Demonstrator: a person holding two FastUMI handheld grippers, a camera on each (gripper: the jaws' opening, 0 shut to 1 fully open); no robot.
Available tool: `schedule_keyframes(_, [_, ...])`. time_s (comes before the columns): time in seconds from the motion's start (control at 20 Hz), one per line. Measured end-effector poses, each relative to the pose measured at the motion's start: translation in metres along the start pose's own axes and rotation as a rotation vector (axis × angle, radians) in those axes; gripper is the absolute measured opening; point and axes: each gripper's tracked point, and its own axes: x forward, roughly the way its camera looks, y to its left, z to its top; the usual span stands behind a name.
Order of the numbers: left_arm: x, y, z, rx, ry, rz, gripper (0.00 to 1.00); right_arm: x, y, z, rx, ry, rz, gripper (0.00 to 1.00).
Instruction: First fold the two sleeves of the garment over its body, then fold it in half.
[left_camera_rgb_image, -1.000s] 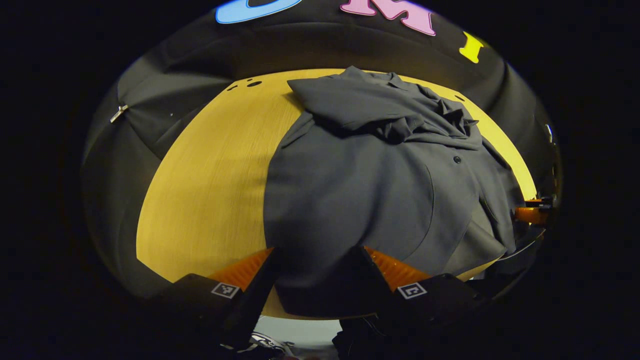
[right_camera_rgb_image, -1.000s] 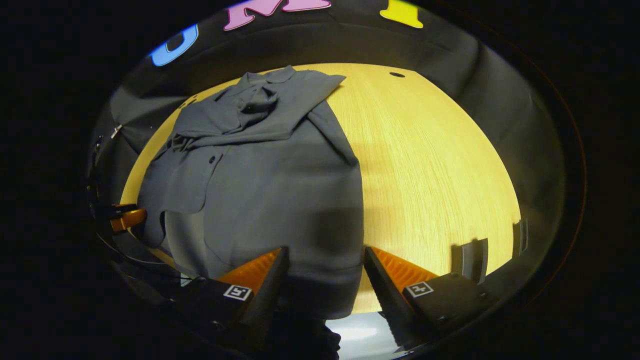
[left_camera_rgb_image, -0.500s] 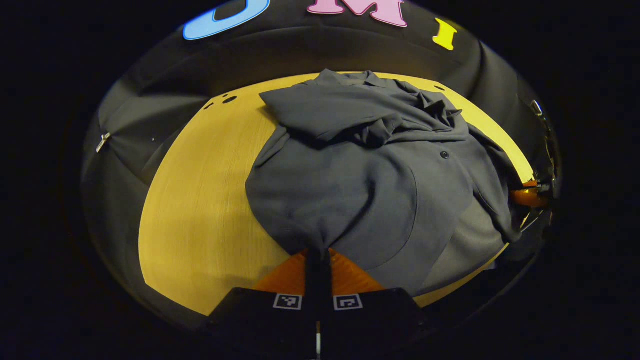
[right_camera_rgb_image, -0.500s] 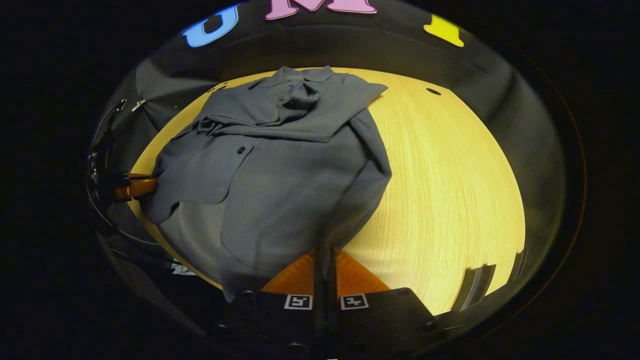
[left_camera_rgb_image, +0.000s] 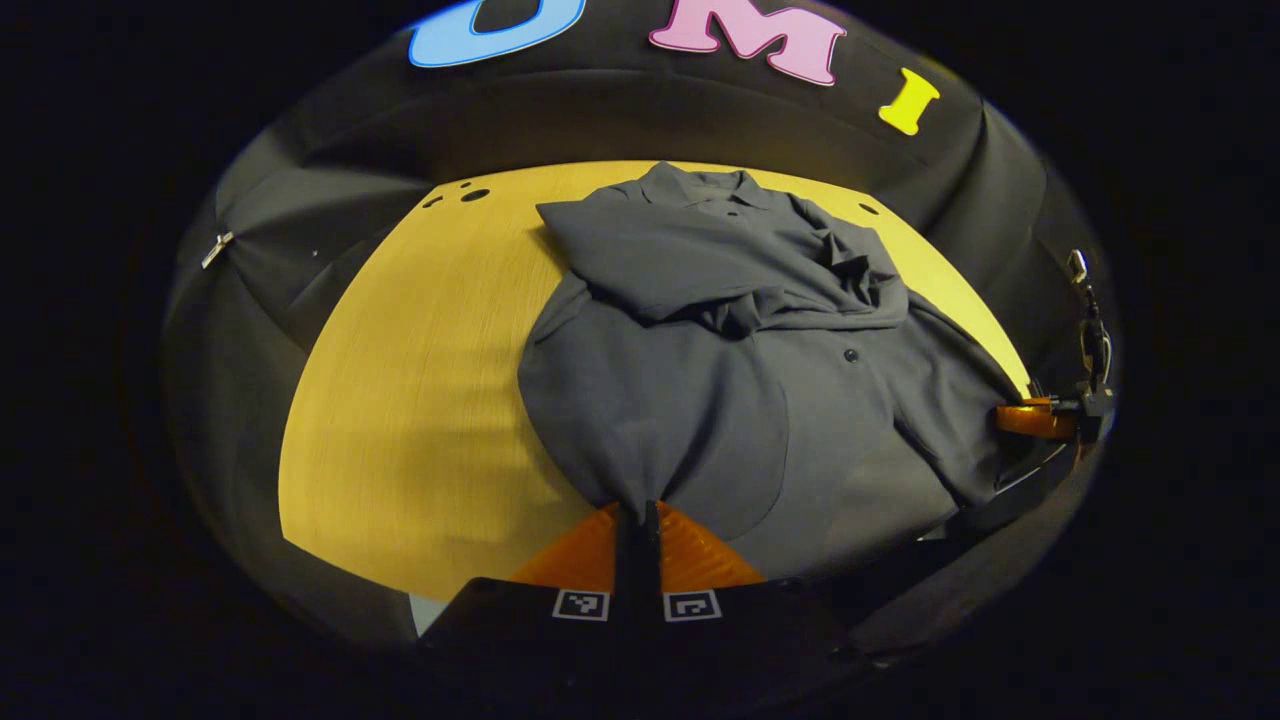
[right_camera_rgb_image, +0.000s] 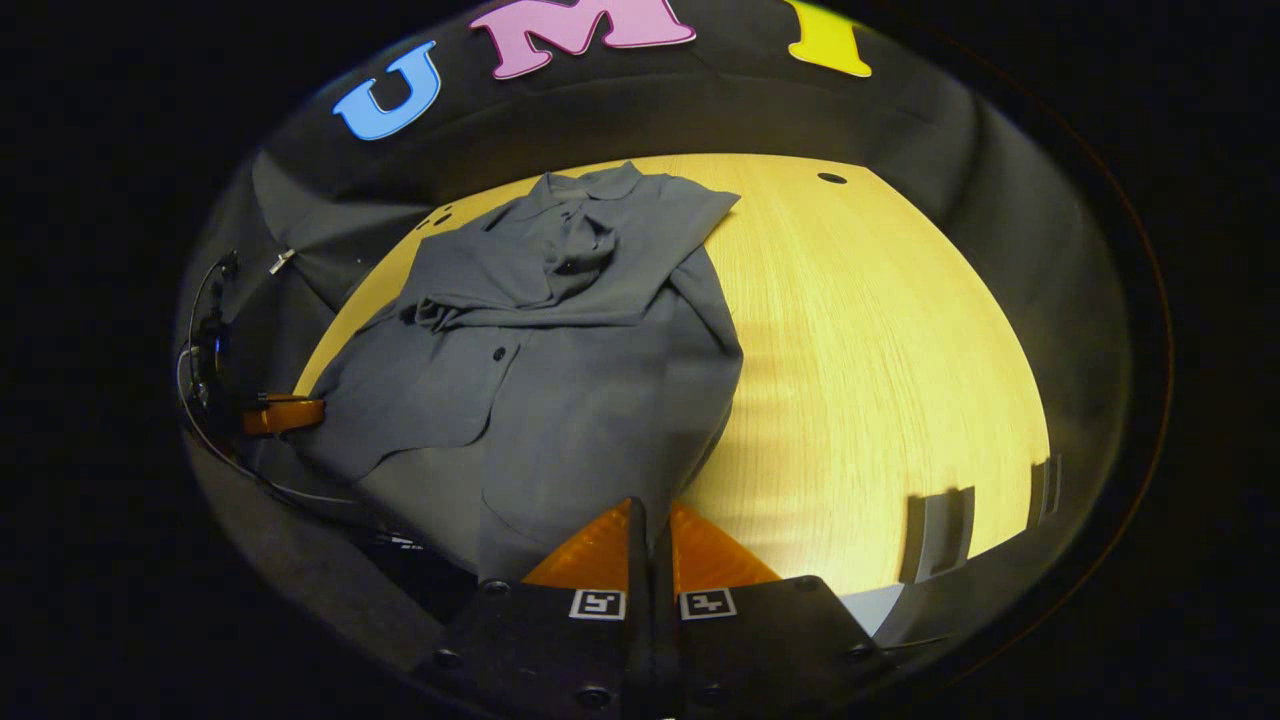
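Observation:
A dark grey button-up shirt lies on the yellow wooden table, collar at the far side, both sleeves folded over its chest. My left gripper is shut on the shirt's bottom hem at its left corner, and the cloth puckers up into the fingers. In the right gripper view the same shirt spreads to the left, and my right gripper is shut on the hem at its right corner. Each gripper also appears at the edge of the other's view: right gripper, left gripper.
The table has bare wood right of the shirt in the right gripper view and left of it in the left gripper view. Small holes mark the far table corners. A clip hangs on the booth wall.
A second ago both grippers stood open around the hem; they closed on it and have since lifted it slightly, the cloth gathering toward the fingers.

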Motion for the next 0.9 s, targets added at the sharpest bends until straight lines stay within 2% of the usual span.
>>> schedule_keyframes(0.05, [-0.011,-0.002,0.003,-0.005,-0.014,-0.006,0.08,-0.007,0.000,0.008,0.008,-0.016,0.006,0.05])
schedule_keyframes(0.1, [-0.019,-0.004,0.011,-0.012,-0.032,-0.010,0.05,-0.011,0.001,0.021,0.020,-0.035,0.013,0.05])
schedule_keyframes(0.25, [-0.034,-0.008,0.046,-0.056,-0.101,-0.020,0.05,-0.012,0.007,0.078,0.049,-0.113,0.034,0.05])
schedule_keyframes(0.45, [-0.052,-0.012,0.095,-0.086,-0.203,-0.031,0.05,-0.034,0.014,0.136,0.065,-0.255,0.045,0.05])
schedule_keyframes(0.75, [-0.060,-0.004,0.167,-0.074,-0.348,-0.027,0.06,-0.044,0.020,0.223,0.039,-0.399,0.049,0.05])
schedule_keyframes(0.8, [-0.058,0.000,0.179,-0.079,-0.365,-0.023,0.06,-0.040,0.019,0.231,0.042,-0.411,0.048,0.00])
schedule_keyframes(0.85, [-0.056,0.003,0.191,-0.086,-0.382,-0.020,0.05,-0.037,0.018,0.243,0.045,-0.425,0.047,0.00])
schedule_keyframes(0.9, [-0.052,0.004,0.202,-0.094,-0.395,-0.017,0.06,-0.034,0.017,0.255,0.048,-0.443,0.043,0.05])
